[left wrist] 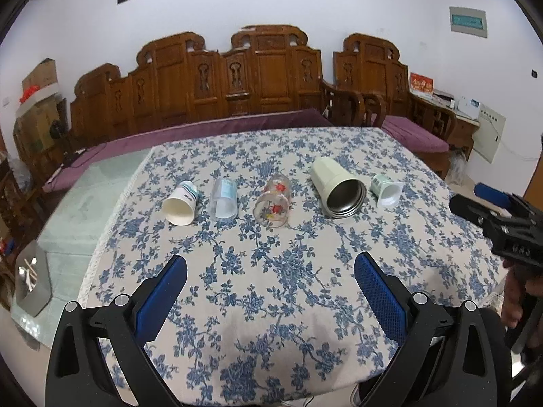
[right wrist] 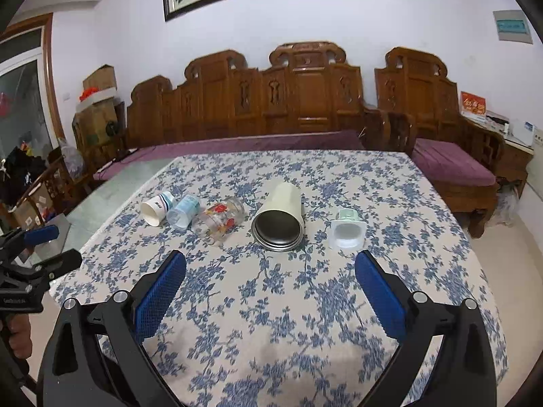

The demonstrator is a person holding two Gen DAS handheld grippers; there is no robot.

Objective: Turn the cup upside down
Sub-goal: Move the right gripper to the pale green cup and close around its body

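Note:
Several cups lie on their sides in a row on the floral tablecloth, mouths toward me: a white paper cup, a clear plastic cup, a glass with red flowers, a cream steel tumbler and a small white-green cup. In the right wrist view the same row shows: paper cup, plastic cup, glass, tumbler, small cup. My left gripper is open and empty, short of the row. My right gripper is open and empty, short of the tumbler.
The table with blue-flowered cloth ends at left over a green surface. A carved wooden bench with purple cushions stands behind. The right gripper shows at the right edge of the left wrist view; the left gripper shows at the left edge of the right wrist view.

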